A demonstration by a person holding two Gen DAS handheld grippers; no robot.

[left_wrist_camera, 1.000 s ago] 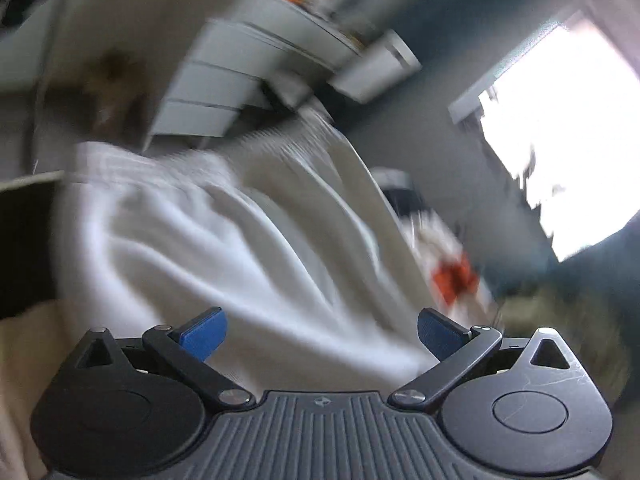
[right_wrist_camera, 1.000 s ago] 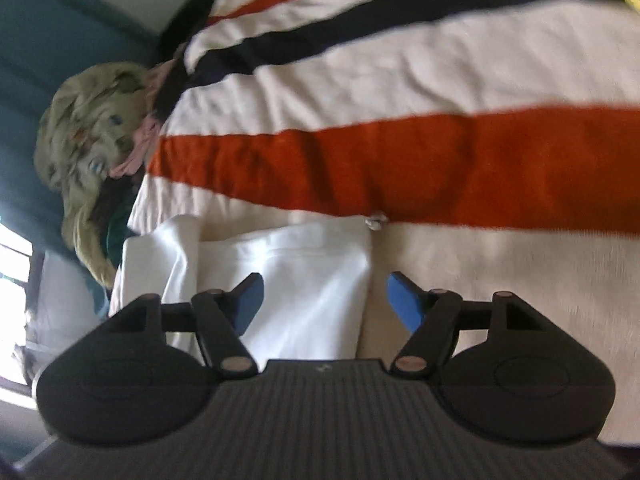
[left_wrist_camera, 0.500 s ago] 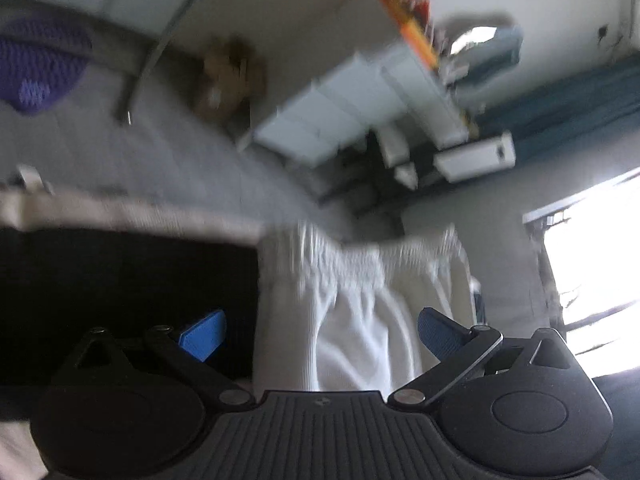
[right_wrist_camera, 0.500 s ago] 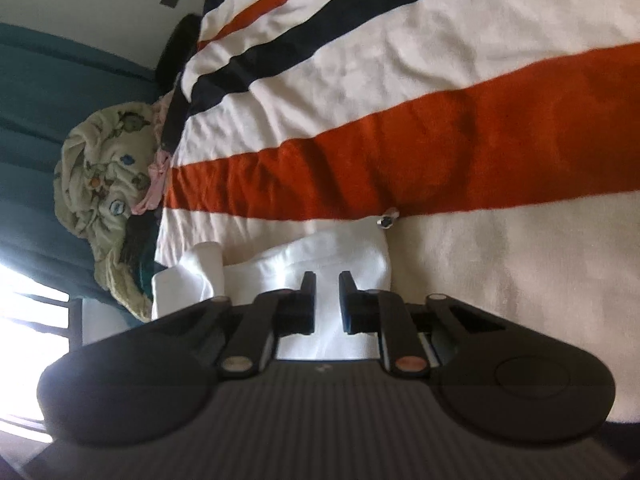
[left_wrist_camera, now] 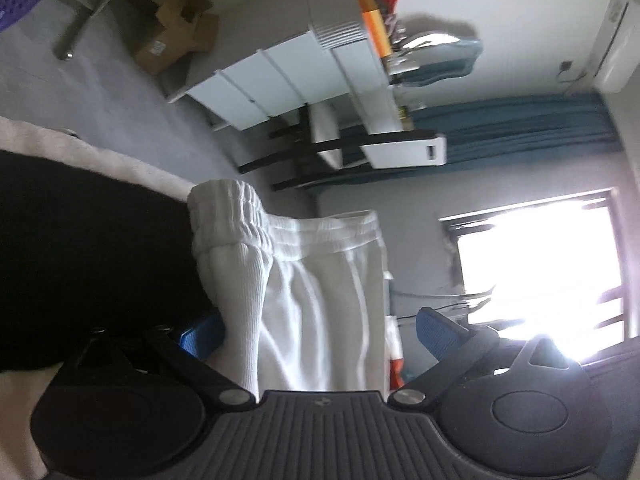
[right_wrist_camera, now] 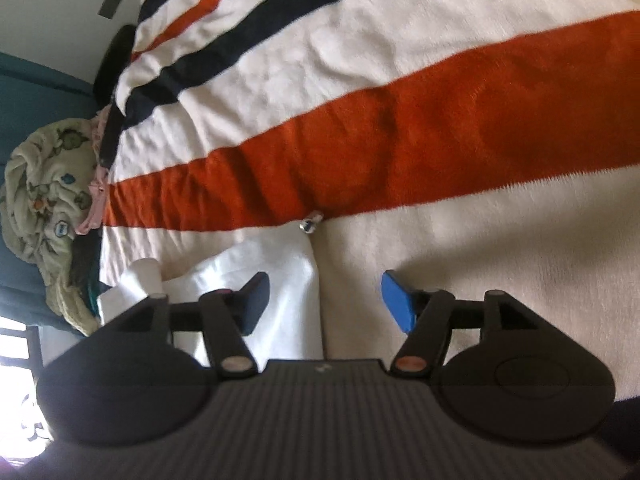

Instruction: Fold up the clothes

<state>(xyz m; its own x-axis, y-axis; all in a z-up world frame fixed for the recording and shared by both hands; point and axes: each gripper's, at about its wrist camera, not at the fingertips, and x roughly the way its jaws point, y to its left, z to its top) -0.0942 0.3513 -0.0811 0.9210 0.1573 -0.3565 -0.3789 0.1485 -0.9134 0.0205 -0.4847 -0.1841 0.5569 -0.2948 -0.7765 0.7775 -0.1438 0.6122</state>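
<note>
While both grippers gape wide and grip nothing, the left gripper faces white shorts; the right gripper hovers over a striped blanket.

The left gripper has its two blue-padded fingers spread wide, its camera rolled sideways so the room appears tilted. The right gripper also stands with its jaws parted, blue pads facing each other across a broad gap, angled low and forward
</note>
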